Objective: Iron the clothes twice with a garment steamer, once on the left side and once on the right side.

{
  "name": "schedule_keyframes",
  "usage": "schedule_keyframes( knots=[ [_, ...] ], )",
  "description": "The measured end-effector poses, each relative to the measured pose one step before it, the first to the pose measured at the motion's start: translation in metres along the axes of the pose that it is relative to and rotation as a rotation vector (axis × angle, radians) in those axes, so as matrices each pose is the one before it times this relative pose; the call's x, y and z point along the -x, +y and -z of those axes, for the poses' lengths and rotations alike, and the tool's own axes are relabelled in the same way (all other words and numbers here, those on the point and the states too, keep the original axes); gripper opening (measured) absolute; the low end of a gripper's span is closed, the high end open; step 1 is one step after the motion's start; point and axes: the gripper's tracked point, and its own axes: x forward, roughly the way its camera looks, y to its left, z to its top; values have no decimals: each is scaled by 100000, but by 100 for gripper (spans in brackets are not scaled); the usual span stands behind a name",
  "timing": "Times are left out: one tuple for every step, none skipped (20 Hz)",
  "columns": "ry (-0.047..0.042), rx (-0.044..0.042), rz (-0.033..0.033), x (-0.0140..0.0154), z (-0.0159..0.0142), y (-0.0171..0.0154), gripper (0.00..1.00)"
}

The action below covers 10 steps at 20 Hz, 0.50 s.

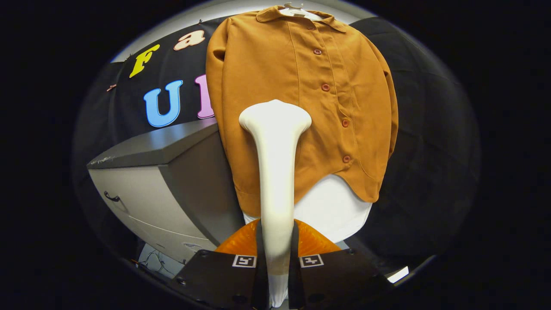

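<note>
To the left, beyond the tool, stands a grey cabinet (159, 172) with a small dark drawer handle, set against the booth's black cloth wall. In the middle, the tool (276, 262) is clenched on the slim neck of a white garment steamer (275, 172), one finger pressing each side of it. The steamer rises straight ahead from between the fingers and flares into a broad, rounded head, which lies over the lower left front of the shirt. Its shell looks smooth, hard and glossy, so it is probably stiff but somewhat slippery; the narrow neck, where it is gripped now, seems the sound place to hold it. An orange part of it shows just above the fingers.

Behind and to the right hangs a mustard-brown shirt (301, 99) on a pale hanger (297, 10), buttoned down the front with reddish buttons. The cloth looks soft and light, likely to sway under pressure. A white garment (335, 211) peeks out beneath its hem.
</note>
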Motion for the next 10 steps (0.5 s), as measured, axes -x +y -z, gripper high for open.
schedule_keyframes(
  knots=[
    [316,-681,488,547,254,-63,21],
    [-230,-526,276,655,57,-97,21],
    [-599,-192,-308,832,-2,150,21],
    [-1032,176,-567,905,-219,80,21],
    [-1165,459,-438,929,-310,32,21],
    [-1213,245,-318,925,-576,111,21],
    [-1449,117,-364,778,-779,-25,21],
    [-1789,-225,-474,851,-885,39,21],
    [-1988,-122,-490,836,-1044,148,21],
    [-2230,-53,-359,745,-1220,94,21]
  ],
)
